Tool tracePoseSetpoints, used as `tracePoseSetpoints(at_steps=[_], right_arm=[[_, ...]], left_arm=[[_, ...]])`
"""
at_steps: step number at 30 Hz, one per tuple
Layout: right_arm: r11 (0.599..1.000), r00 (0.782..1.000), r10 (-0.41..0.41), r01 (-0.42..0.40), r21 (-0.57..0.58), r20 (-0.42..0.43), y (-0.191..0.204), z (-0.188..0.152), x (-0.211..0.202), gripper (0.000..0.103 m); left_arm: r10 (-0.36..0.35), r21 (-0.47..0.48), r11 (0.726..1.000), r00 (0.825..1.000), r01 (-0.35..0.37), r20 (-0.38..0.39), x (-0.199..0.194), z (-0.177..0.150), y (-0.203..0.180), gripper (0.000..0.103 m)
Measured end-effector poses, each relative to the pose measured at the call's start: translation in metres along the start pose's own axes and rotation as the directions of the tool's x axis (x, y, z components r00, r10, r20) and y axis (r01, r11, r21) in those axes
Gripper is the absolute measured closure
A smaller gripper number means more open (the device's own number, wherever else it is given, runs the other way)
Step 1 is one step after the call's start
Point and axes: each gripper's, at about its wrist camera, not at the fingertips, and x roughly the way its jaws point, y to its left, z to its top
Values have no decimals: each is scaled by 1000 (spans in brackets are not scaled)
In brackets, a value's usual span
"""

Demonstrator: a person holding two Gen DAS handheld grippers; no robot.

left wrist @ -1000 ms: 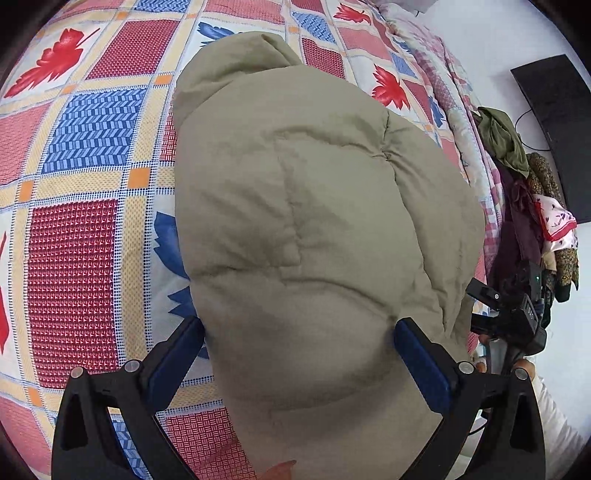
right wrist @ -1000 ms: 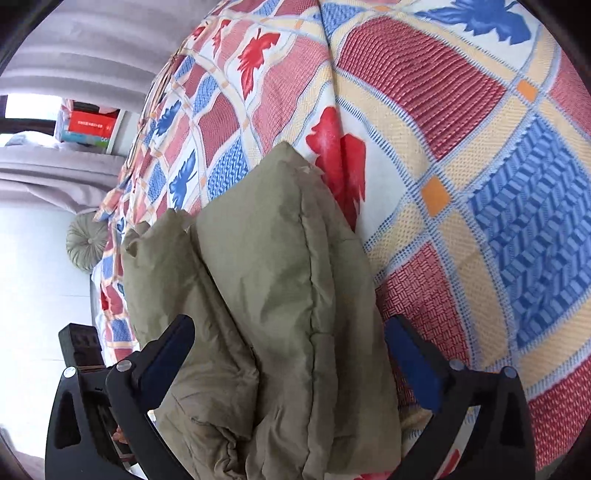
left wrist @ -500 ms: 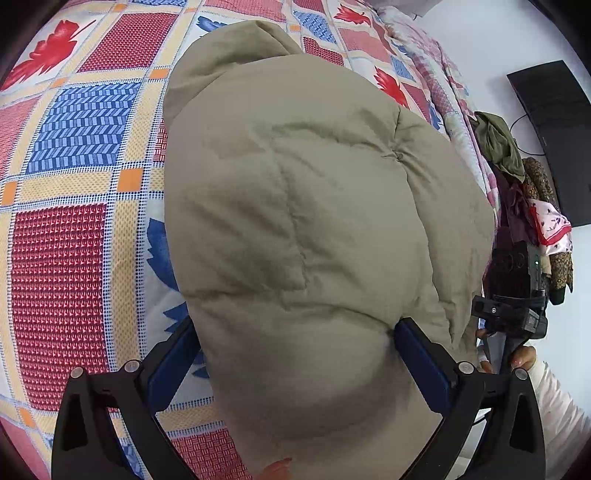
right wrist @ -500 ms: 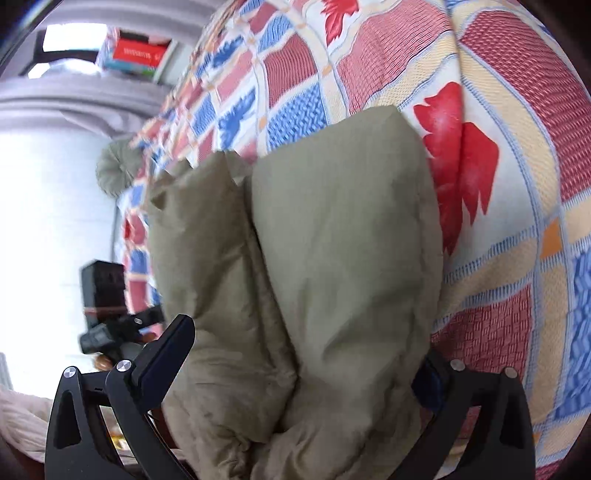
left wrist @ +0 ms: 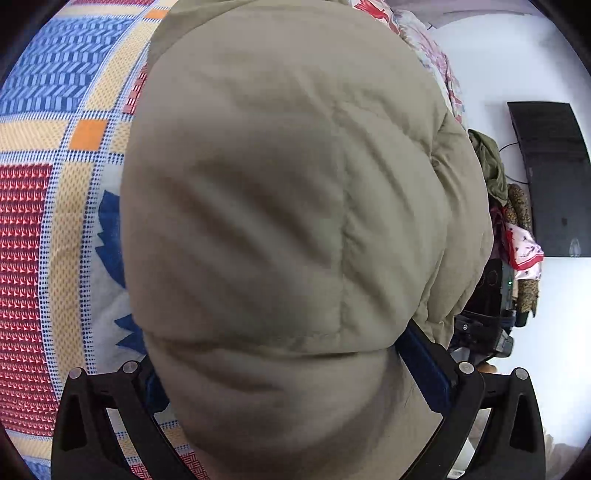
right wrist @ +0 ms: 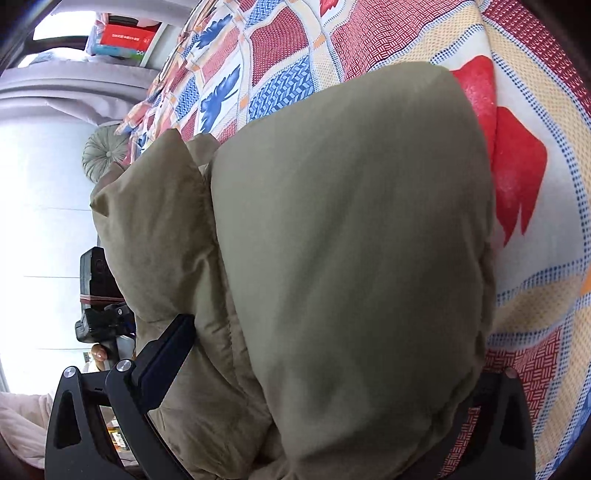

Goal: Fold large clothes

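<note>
Olive padded jacket [left wrist: 280,206], folded thick over the patchwork bedspread [left wrist: 48,229], bulges between the spread fingers of both the left gripper [left wrist: 288,373] and right gripper [right wrist: 332,369].

Red box [right wrist: 123,36] bears white lettering — too small to read.

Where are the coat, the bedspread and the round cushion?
coat [left wrist: 280,206]: left wrist view, middle of its padded top panel.
bedspread [left wrist: 48,229]: left wrist view, bare red square left of the coat.
round cushion [right wrist: 101,153]: right wrist view, its pleated face near the centre button.
</note>
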Motion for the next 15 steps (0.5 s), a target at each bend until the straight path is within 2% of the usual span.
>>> tracePoseSetpoints(at_steps=[2,5,7,9,11,15], right_arm=[[1000,1000,-15,15,9,-7,3,0,1,0],[998,999,-46,47,36,-18,8,3,4,4],[997,998,-66,67,42,-18,13,1,3,17],[998,998,-57,57,40,-2,18,-2,-2,44],[998,999,-50,49,37,11,27,-4,-5,58],[998,998,-54,53,26,31,44,-10,-9,65]], left_arm=[[37,19,999,999,-37,11,1,0,-9,0],[90,60,994,995,-93,45,-3,-3,-23,10],[116,99,988,991,-122,66,-4,-4,-35,18],[127,132,982,989,-137,80,-7,-6,-43,25],[127,164,976,988,-141,91,-11,-8,-52,29],[114,187,974,988,-131,100,-26,-5,-59,33]])
